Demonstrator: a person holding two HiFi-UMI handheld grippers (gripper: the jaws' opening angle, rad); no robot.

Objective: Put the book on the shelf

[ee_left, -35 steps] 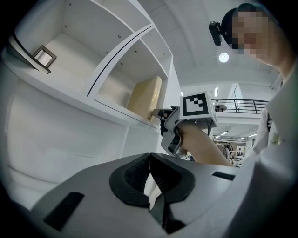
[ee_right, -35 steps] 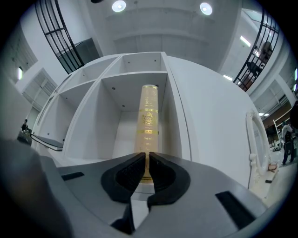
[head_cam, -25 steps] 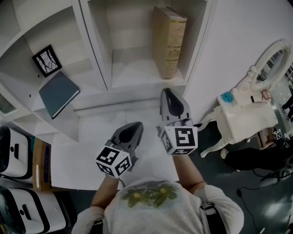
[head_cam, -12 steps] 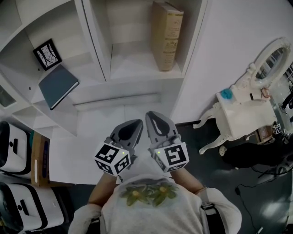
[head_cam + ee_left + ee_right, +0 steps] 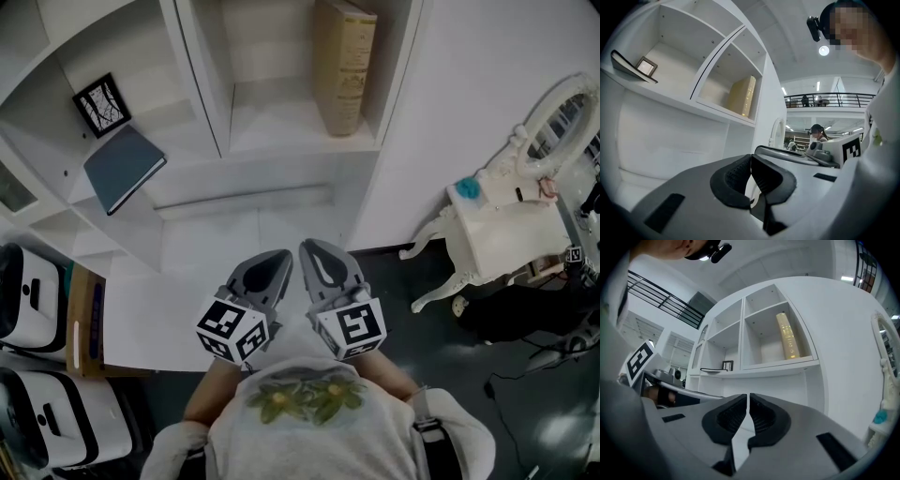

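Note:
A tan hardback book (image 5: 342,66) stands upright in the right compartment of the white shelf unit (image 5: 281,183), against its right wall. It also shows in the left gripper view, tan book (image 5: 743,96), and in the right gripper view, tan book (image 5: 787,336). My left gripper (image 5: 277,257) and right gripper (image 5: 315,247) hover side by side over the white desk (image 5: 178,300), close to my body and well short of the shelf. Both are shut with nothing between the jaws, as seen at the left gripper (image 5: 751,161) and the right gripper (image 5: 748,401).
A blue-grey book (image 5: 124,169) lies flat on the left shelf next to a small framed picture (image 5: 101,105). An ornate white dressing table (image 5: 506,234) with an oval mirror stands on the dark floor at the right. White machines (image 5: 28,300) sit at the left edge.
My right gripper has drawn back and down from the shelf's front to beside the left gripper. The left gripper shifted slightly. The tan book stays on the shelf.

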